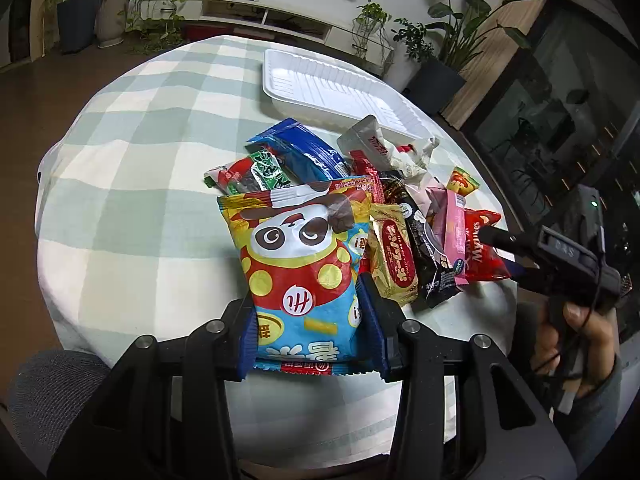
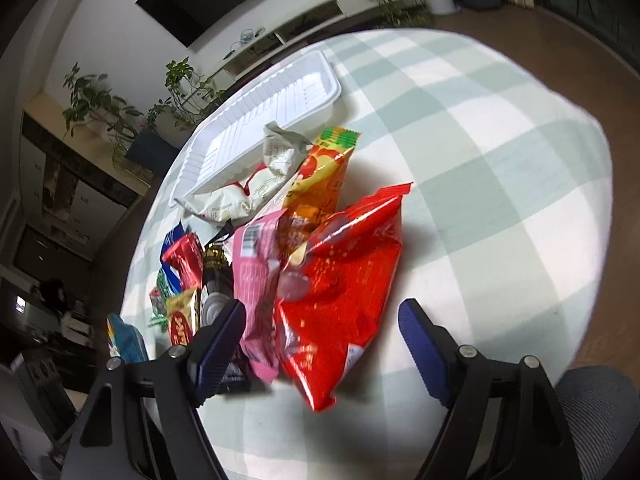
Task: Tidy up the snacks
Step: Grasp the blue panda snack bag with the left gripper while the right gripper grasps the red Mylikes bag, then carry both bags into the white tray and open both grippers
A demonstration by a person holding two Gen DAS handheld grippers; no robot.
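My left gripper (image 1: 310, 332) clamps the glossy panda bag (image 1: 300, 264), its lower edge hidden | my right gripper (image 2: 322, 344) gapes astride the crinkly red bag (image 2: 344, 280), blurred | ribbed white tray (image 1: 280, 76) beyond the foil pile on checked cloth (image 1: 132, 168)

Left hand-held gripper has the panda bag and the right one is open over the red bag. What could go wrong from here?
1. The left hand-held gripper pinches only the panda bag's bottom end; the bag may sag or slip on the way to the white tray.
2. The red bag overlaps the pink packet, so the open right hand-held gripper could catch both.
3. A crumpled white wrapper leans over the tray's rim, so it could obstruct placing.
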